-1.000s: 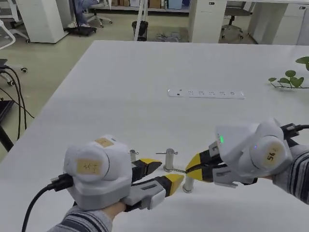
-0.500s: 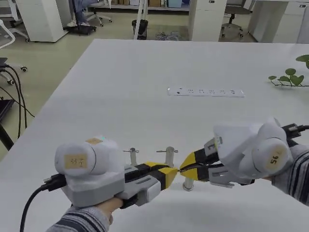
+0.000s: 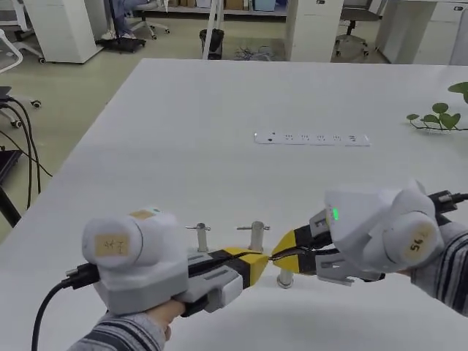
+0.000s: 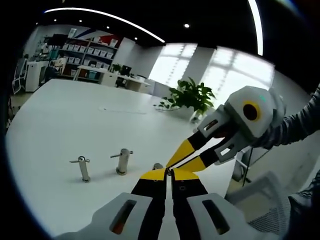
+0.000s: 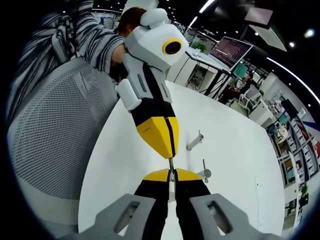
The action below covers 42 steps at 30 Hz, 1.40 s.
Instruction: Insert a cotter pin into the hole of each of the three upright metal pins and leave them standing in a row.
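**Head view:** over the smooth white table (image 3: 219,131), our yellow-tipped left gripper (image 3: 256,258) and right gripper (image 3: 278,254) meet tip to tip above a stubby upright steel pin (image 3: 285,278).

**Left gripper view:** its jaws clench a thin wire cotter pin (image 4: 169,172).

**Right gripper view:** its jaws grasp the wire's other end. Two cross-wired steel pins (image 5: 195,141) stand beyond.

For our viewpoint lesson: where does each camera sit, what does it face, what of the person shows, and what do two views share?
Head view: on the headset, looking down at the table; striped sleeves show, left claw tip to tip with right claw.
Left gripper view: on the left claw, facing the right claw, its sleeve and upright pins.
Right gripper view: on the right claw, facing the left claw and its sleeve.
Shared: both gripper views show the cotter pin between tips.
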Each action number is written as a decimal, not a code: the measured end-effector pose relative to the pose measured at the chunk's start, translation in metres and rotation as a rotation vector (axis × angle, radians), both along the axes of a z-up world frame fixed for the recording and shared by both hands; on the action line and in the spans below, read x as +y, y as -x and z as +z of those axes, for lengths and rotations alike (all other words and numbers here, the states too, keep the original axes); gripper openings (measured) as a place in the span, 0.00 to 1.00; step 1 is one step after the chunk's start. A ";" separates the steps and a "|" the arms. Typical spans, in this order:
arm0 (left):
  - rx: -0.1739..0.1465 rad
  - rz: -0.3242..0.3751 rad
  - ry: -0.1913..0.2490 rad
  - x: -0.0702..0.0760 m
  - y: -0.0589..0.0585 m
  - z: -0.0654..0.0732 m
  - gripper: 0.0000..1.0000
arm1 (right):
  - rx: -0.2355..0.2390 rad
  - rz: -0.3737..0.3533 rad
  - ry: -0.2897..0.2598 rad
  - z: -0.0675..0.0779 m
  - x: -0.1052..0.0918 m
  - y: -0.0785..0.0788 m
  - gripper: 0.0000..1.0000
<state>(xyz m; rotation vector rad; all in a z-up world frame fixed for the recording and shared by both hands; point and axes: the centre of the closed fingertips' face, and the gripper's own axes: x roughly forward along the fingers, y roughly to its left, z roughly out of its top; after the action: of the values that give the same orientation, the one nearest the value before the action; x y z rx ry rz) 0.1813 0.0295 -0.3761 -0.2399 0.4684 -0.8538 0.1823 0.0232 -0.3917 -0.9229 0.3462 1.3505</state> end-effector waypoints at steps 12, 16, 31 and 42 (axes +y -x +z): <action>-0.117 -0.144 -0.074 -0.005 0.010 0.004 0.00 | 0.057 -0.028 -0.004 -0.005 -0.007 0.002 0.00; -0.135 -0.188 -0.085 -0.005 0.013 0.004 0.00 | 0.073 -0.018 -0.001 -0.006 -0.007 0.006 0.00; -0.188 -0.217 -0.138 -0.007 0.008 0.003 0.10 | 0.004 0.023 0.067 -0.009 -0.012 0.009 0.00; -0.232 -0.188 -0.219 -0.014 0.001 -0.010 0.24 | -0.020 -0.014 0.086 -0.014 -0.027 0.004 0.00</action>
<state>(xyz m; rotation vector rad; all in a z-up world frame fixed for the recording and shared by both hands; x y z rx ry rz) 0.1806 0.0159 -0.3856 0.1064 0.3664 -0.9921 0.1786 -0.0042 -0.4052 -1.0030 0.3970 1.3213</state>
